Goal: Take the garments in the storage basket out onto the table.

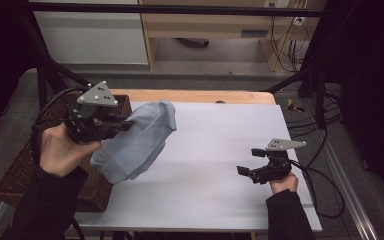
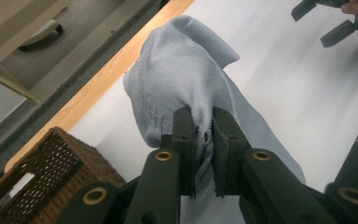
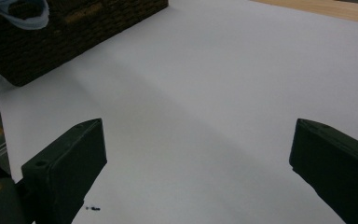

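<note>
1. Cloth (image 1: 135, 142): pale blue-grey knit garment, lifted clear above the left part of the white table sheet (image 1: 220, 150), hanging in a loose bundle just beside the wicker basket (image 1: 15, 175).
2. Left gripper (image 1: 122, 124): jaws narrow, pinched tight on a fold of the cloth; seen close in the left gripper view, fabric squeezed between the two black jaws, cloth (image 2: 186, 79) draping away over the sheet.
3. Right gripper (image 1: 250, 162): jaws spread wide, holding nothing, hovering low over the right part of the sheet, well apart from the cloth; in the right gripper view, bare white sheet (image 3: 205, 93) between the jaws, basket (image 3: 74, 32) far off at the upper left.
4. Done so far, judging by the layout: cloth picked up and out of the basket, over the work surface.
5. Left to do, likely: lowering onto the sheet, a second grip by the free gripper, spreading flat, then folding. No fold or flat lay visible yet, so early in the job.
</note>
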Tool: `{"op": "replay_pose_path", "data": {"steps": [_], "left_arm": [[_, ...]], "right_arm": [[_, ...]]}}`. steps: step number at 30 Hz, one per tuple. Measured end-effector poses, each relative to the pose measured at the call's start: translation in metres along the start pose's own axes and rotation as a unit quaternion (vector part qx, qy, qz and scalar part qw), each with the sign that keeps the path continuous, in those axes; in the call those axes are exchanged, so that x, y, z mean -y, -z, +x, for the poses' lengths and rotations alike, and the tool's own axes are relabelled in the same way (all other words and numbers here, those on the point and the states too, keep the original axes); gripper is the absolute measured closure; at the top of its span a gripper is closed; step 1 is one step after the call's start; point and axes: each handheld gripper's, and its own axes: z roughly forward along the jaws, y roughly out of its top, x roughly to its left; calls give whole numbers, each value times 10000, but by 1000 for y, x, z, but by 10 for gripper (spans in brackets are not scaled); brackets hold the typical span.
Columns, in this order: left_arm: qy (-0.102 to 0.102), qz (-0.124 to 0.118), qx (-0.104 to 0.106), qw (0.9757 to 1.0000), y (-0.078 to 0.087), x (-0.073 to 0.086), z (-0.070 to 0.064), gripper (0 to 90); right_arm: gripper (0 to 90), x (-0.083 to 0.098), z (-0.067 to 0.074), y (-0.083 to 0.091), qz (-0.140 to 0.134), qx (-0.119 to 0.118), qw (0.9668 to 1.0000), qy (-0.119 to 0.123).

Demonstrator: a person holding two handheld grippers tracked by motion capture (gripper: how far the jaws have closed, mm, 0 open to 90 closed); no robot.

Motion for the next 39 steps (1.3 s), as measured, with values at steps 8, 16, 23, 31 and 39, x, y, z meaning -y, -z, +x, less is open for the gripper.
{"op": "replay_pose_path", "data": {"steps": [8,16,23,31,39], "left_arm": [[-31,94,198,9998,-21,-3,-5,807],[44,207,366,9991,-40,2,-5,807],[97,314,451,9984,-53,7,-5,807],[66,458,643,9969,-70,10,-10,807],[-17,586,818,9949,-92,10,-19,807]], "right_arm": [[44,0,0,-1,12,6,10000,18],[44,0,0,-1,8,8,10000,23],[44,0,0,0,6,-6,10000,29],[45,1,0,-2,53,1,10000,30],[45,1,1,-3,66,10,10000,35]]}}
